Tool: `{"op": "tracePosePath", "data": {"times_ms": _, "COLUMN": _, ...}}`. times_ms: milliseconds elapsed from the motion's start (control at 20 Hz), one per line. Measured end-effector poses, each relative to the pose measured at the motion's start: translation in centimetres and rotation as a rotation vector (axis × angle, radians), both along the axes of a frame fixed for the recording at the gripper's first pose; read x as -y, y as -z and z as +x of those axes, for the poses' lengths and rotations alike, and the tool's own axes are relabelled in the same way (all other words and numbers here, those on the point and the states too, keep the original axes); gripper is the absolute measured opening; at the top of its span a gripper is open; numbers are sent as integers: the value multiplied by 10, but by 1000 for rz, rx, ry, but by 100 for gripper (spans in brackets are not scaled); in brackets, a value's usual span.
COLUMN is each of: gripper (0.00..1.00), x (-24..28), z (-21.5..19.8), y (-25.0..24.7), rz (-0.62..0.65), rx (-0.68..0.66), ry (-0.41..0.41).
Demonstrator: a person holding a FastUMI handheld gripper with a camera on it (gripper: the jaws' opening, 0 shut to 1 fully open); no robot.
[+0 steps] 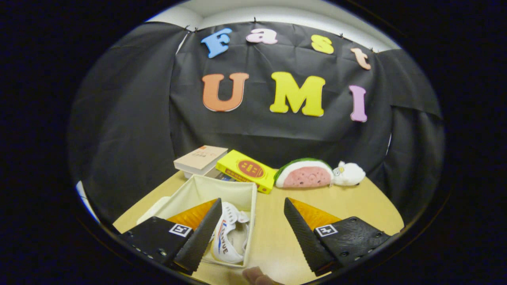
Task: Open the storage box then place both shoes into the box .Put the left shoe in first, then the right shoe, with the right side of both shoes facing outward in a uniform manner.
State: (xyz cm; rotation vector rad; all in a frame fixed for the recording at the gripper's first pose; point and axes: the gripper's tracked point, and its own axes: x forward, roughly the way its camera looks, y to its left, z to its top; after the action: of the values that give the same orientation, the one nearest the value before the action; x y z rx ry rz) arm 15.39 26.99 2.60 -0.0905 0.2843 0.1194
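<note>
My claw point(251, 223) hangs spread apart, gripping nothing. A white shoe point(227, 237) lies in the open storage box point(222, 188) at lower left, long axis running away from me. My left finger hides part of it.

I see a cream fabric storage box point(241, 189) with matt walls, a pale wood-look table point(348, 198), and ribbed, matt gripper point(252, 229) fingers, parted.

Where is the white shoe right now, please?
In the gripper view, the white shoe lies inside the open storage box, just ahead of the open gripper's left finger, with the yellow book beyond the box.
</note>
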Motion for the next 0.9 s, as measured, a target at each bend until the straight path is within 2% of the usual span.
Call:
{"op": "tracePosePath", "data": {"times_ms": 200, "gripper": 96, "x": 36, "z": -53, "y": -35, "rz": -42, "rx": 282, "ry": 50}}
{"op": "tracePosePath", "data": {"times_ms": 350, "gripper": 95, "x": 55, "z": -96, "y": -43, "rz": -22, "rx": 380, "ry": 87}}
{"op": "tracePosePath", "data": {"times_ms": 550, "gripper": 95, "x": 77, "z": -141, "y": -35, "rz": 50, "rx": 367, "ry": 45}}
{"op": "tracePosePath", "data": {"times_ms": 800, "gripper": 95, "x": 125, "z": -191, "y": -34, "rz": 129, "rx": 292, "ry": 39}}
{"op": "tracePosePath", "data": {"times_ms": 900, "gripper": 95, "x": 143, "z": -212, "y": -38, "rz": 124, "rx": 290, "ry": 52}}
